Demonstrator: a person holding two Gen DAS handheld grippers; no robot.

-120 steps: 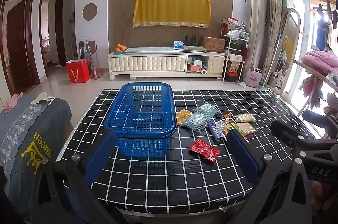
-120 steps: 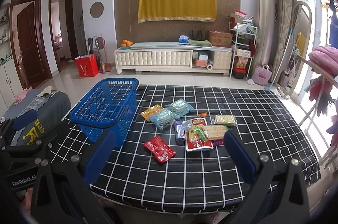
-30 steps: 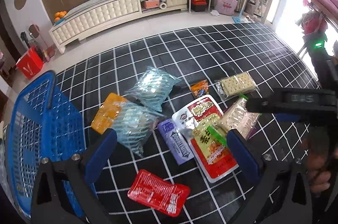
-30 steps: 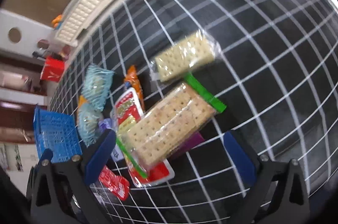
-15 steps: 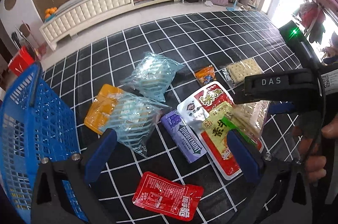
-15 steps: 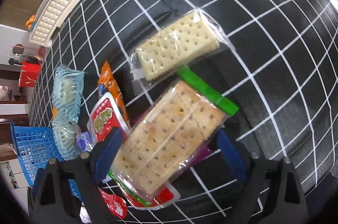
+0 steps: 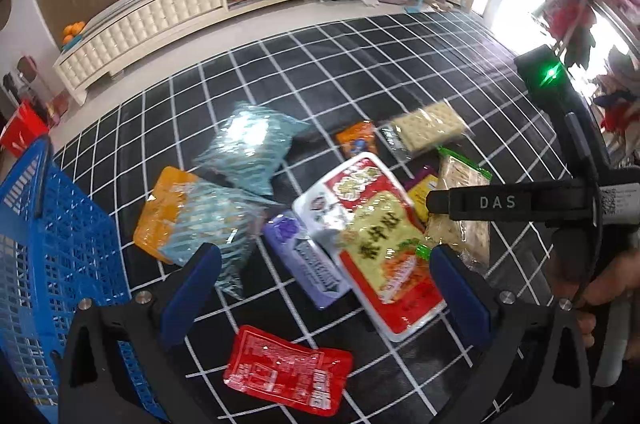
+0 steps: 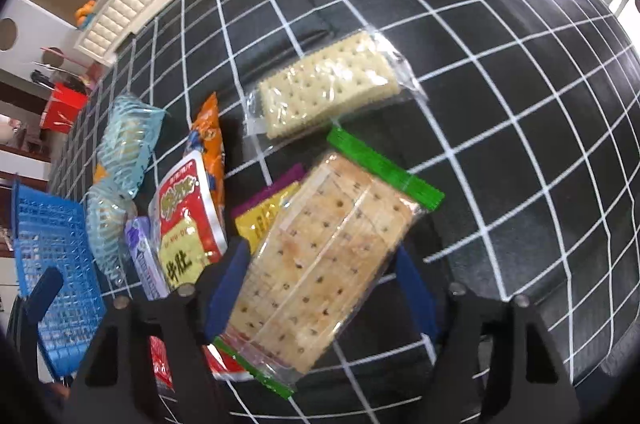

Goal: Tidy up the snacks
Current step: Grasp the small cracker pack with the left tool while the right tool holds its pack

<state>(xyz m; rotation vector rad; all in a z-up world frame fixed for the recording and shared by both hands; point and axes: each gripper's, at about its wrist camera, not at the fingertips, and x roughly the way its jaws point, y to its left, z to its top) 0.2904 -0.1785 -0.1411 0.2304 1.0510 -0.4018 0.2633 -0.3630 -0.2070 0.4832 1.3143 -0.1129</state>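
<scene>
Over cracker pack (image 8: pixel 320 264) | right claw (image 8: pixel 320 288) narrower, now straddling it

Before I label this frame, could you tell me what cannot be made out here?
- Purple-and-yellow packet: right wrist view, mostly hidden under the cracker pack.
- Blue basket: left wrist view, cut off by the left edge; contents unclear.
- Right hand-held gripper: whether its pads touch the cracker pack is unclear.
</scene>
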